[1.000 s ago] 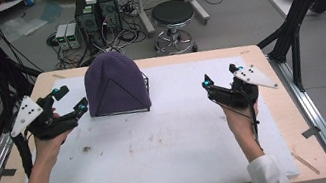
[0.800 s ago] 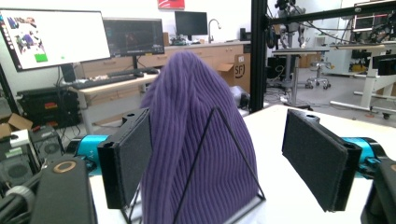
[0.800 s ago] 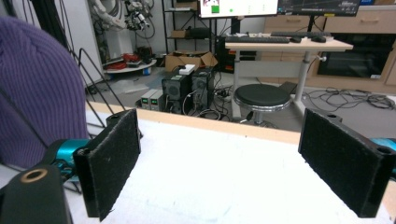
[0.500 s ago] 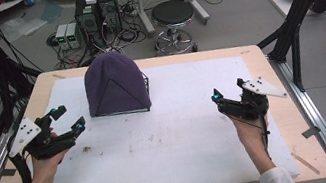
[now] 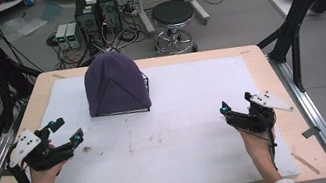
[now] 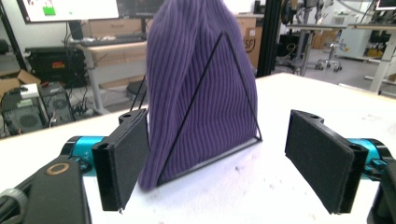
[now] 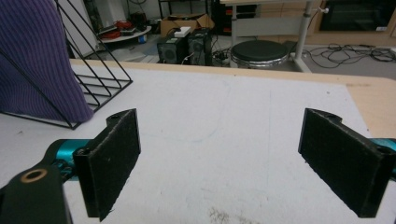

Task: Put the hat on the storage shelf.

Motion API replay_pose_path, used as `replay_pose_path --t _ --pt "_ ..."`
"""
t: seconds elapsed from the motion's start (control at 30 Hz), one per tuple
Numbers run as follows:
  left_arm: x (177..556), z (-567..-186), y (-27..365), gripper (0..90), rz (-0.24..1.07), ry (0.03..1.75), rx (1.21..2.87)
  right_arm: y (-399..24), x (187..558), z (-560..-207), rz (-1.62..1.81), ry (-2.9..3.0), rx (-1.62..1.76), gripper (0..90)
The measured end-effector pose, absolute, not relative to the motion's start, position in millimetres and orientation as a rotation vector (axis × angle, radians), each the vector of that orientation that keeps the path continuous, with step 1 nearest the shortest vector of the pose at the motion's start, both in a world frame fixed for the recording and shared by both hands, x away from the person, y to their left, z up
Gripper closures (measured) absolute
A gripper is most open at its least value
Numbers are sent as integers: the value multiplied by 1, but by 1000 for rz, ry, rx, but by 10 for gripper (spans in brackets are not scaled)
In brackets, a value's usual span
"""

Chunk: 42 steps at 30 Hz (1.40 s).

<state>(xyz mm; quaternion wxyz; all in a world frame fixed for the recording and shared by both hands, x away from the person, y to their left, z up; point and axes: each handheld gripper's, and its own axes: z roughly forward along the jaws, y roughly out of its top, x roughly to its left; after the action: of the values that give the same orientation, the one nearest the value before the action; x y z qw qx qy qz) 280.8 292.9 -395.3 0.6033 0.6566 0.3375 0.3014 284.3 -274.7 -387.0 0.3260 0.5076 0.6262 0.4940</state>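
Purple beanie (image 5: 113,82) on wire rack (image 5: 144,90) | far-left edge | both hand-held grippers wide, apart

A black stool (image 5: 172,12) and computer towers (image 5: 97,12) stand on grey floor (image 5: 239,17).

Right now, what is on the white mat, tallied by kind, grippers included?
Purple knit hat: 1
Black wire rack the hat is pulled over: 1
Hand-held grippers: 2, the left gripper and the right gripper, both open with nothing between the jaws
Total: 4
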Motion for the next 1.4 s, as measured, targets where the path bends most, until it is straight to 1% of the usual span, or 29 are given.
replay_pose_path --t 0.23,0.63,0.93,1.4 --pt "277 -410 296 222 688 811 1516 -275 280 -404 1283 1616 1336 121" --pt "272 -424 303 222 685 856 1493 -274 274 -424 1240 1576 1369 121" --pt "270 -424 304 223 672 865 1457 -270 272 -424 1212 1567 1346 121" --pt "269 -425 302 224 663 859 1466 -270 271 -423 1231 1565 1351 120"
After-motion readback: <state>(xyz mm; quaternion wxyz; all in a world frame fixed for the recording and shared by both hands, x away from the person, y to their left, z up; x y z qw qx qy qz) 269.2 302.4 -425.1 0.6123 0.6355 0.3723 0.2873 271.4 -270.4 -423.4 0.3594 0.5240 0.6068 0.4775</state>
